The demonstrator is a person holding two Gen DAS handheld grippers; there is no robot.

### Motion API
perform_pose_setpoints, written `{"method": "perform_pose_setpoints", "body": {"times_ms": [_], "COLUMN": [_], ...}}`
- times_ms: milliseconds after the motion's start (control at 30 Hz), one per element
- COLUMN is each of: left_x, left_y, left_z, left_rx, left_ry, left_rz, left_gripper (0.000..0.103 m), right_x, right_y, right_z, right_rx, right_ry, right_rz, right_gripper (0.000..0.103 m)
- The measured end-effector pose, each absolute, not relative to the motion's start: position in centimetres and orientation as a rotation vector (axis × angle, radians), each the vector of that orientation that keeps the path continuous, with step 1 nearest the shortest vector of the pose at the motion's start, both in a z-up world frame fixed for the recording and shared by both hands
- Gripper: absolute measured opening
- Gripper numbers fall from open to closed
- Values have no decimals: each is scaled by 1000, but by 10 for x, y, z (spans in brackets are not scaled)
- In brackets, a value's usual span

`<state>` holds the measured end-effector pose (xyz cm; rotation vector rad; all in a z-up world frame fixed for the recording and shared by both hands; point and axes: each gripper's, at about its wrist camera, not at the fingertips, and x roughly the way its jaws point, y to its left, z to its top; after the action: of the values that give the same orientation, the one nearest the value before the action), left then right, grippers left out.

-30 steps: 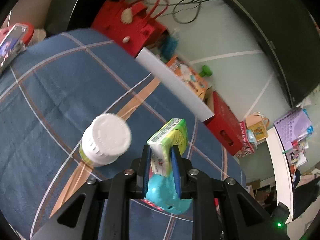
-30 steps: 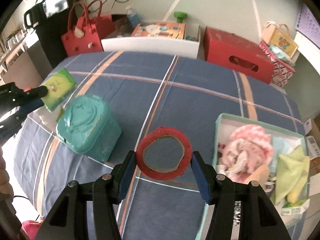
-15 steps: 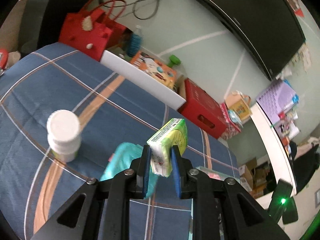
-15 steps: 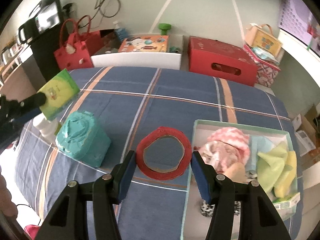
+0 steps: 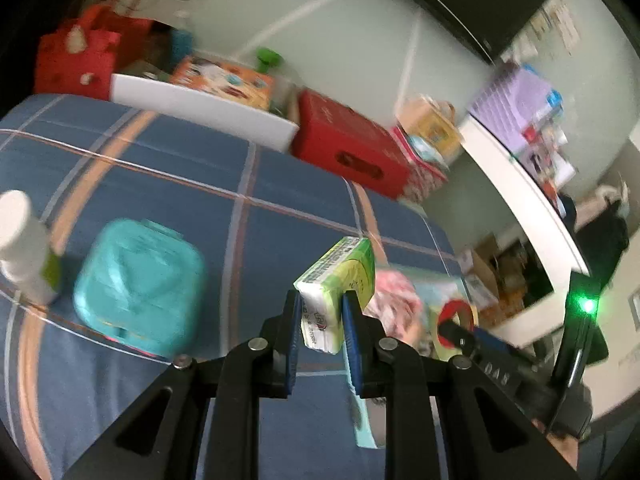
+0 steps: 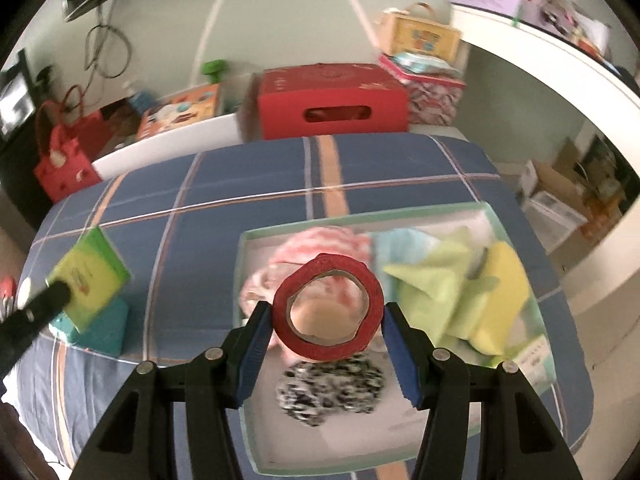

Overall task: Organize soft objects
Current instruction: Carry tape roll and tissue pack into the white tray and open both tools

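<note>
One plaid blue bedspread (image 6: pixel 248 184), pale-green wall (image 6: pixel 280 12)

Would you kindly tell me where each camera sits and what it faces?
Left wrist: on the left claw, facing its tissue pack over the plaid bed.
Right wrist: on the right claw, facing its red tape roll above the box.
Shared: tissue pack, teal wipes pack, each other's claw.

Both views smeared w/ motion blur. Print on my tissue pack (image 5: pixel 340 280) unreadable. White bottle (image 5: pixel 22 248) cut off by left edge. Tape roll (image 6: pixel 328 308) hides part of pink cloth (image 6: pixel 320 244) in tray (image 6: pixel 256 420). Teal wipes pack (image 6: pixel 102 326) mostly behind tissue pack.
</note>
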<state>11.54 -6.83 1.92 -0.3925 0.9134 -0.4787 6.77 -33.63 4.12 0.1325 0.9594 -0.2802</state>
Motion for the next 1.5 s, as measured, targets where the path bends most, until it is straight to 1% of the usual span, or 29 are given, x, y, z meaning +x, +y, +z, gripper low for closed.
{"method": "perform_pose_setpoints", "body": {"times_ms": [267, 467, 700, 967, 1200, 1333, 1500], "left_x": [101, 94, 93, 97, 100, 106, 103], "left_y": [-125, -153, -166, -175, -186, -188, -193], "left_z": [4, -7, -27, -39, -46, -58, -54], "left_rx": [-307, -282, -293, -274, -189, -180, -126], "left_ry": [986, 1026, 1103, 1140, 1123, 1160, 1140], "left_rz": [-630, -699, -730, -724, -675, -646, -637], "left_gripper": [21, 21, 21, 22, 22, 21, 21], "right_x": [44, 28, 36, 48, 53, 54, 54], "right_y": [-379, -402, -394, -381, -388, -391, -393], "right_z": [45, 47, 34, 10, -14, -21, -22], "right_rx": [198, 233, 218, 216, 257, 275, 287], "right_ry": [945, 933, 981, 1048, 1094, 1104, 1100], "right_rz": [-395, -461, -413, -350, -345, -347, -352], "right_gripper": [59, 59, 59, 59, 60, 60, 60]}}
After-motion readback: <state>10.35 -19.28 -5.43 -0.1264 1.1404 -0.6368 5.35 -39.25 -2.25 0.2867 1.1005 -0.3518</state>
